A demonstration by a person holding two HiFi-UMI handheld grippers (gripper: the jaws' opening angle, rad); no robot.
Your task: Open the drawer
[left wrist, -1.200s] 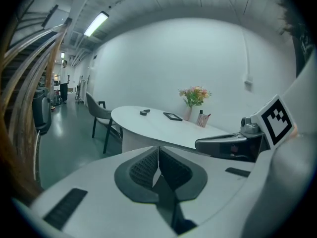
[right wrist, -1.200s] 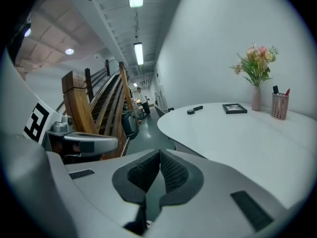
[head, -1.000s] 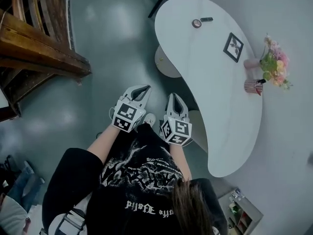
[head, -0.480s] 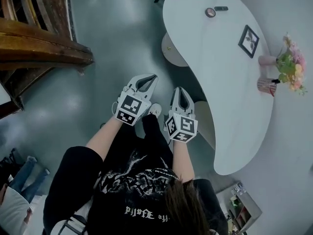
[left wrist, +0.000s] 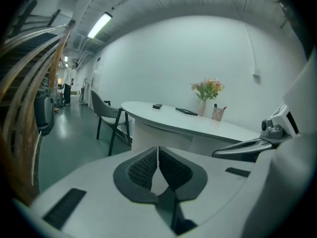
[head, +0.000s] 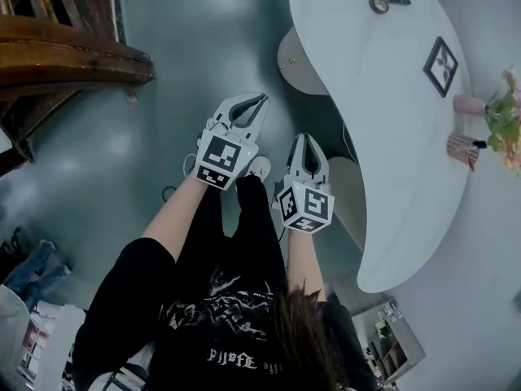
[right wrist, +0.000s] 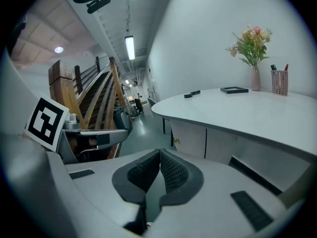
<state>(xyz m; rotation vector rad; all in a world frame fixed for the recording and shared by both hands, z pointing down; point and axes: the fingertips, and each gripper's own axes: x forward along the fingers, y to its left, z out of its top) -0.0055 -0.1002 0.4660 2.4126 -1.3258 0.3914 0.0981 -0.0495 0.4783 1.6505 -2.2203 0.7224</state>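
Both of my tools are clenched and empty. In each gripper view the two dark pads are pressed together with nothing between them. The left gripper (head: 262, 98) and the right gripper (head: 304, 138) stand side by side in front of me. They touch nothing and point toward the white table (head: 383, 145).

The thing I need is under that table: a pale cabinet with a small brass knob (head: 282, 66). I judge that the panel with this knob is the drawer front (right wrist: 190, 135), and it looks closed. In the head view the knob lies at about 1 o'clock from the left gripper and at about 11 o'clock from the right gripper, so it is almost between their two lines. It is apart from both. The left tips seem a little nearer in that picture, but I cannot be sure, because height is hard to read from above. The front is upright and faces roughly toward me, so I think the pull must go back toward my body.

The right gripper view shows the knob clearly, at about 1 o'clock just above my jaws. The left gripper view does not show it. There I see only the table top with flowers (left wrist: 208, 89) and a chair (left wrist: 111, 123) at 10 o'clock. Only the head view shows both tools together with the cabinet.
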